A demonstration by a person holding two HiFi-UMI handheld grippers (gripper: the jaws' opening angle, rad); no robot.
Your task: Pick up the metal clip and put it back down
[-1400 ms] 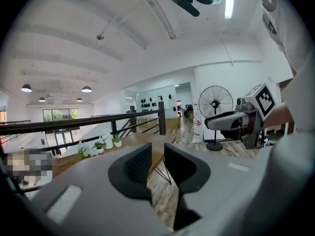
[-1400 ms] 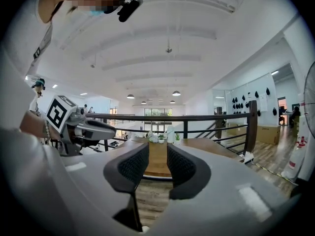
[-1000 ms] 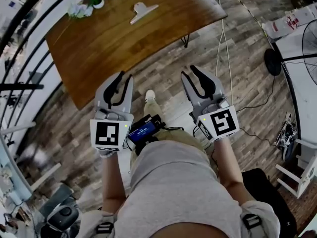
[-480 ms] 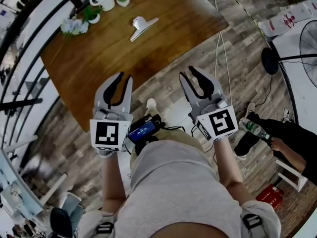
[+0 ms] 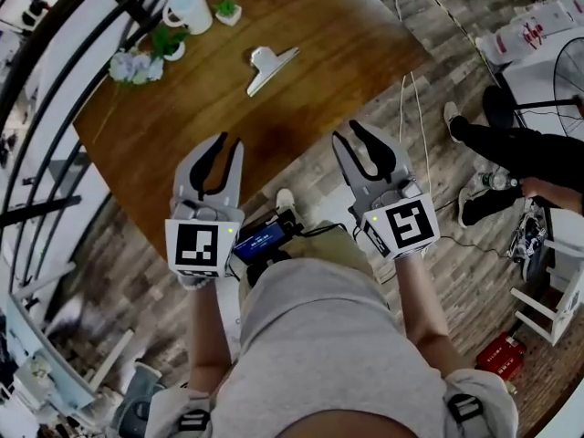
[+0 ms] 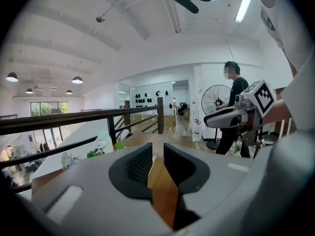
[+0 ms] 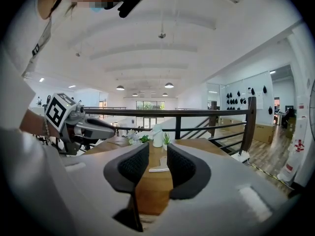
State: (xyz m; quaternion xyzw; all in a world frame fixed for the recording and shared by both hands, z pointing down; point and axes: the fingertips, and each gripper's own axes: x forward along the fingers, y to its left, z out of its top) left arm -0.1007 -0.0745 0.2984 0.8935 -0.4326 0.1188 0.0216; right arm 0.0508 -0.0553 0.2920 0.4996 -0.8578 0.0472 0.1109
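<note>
- The silver metal clip (image 5: pixel 271 68) with a wide flat head lies flat on the brown wooden table (image 5: pixel 182 126), in its far half, and no gripper touches it.
- The left gripper (image 5: pixel 230 140), grey with black pads, is held low in front of the person. Its tips show over the near edge of the table, and the clip is at about 1 o'clock from it, well apart.
- In the left gripper view the jaws of this gripper (image 6: pixel 157 154) stand partly apart. They have just been opening a little, and only the table top shows between them.
- The right gripper (image 5: pixel 348 131) is beside the left one, at its 3 o'clock. The clip is at about 11 o'clock from it.
- In the right gripper view its jaws (image 7: pixel 157 159) are partly apart and hold nothing. The clip (image 7: pixel 160 166) appears far away in the gap between them.
- A white mug (image 5: pixel 189 9) stands on the table at about 10 o'clock from the clip, and a small green potted plant (image 5: pixel 225 7) is just beside the mug.
</note>
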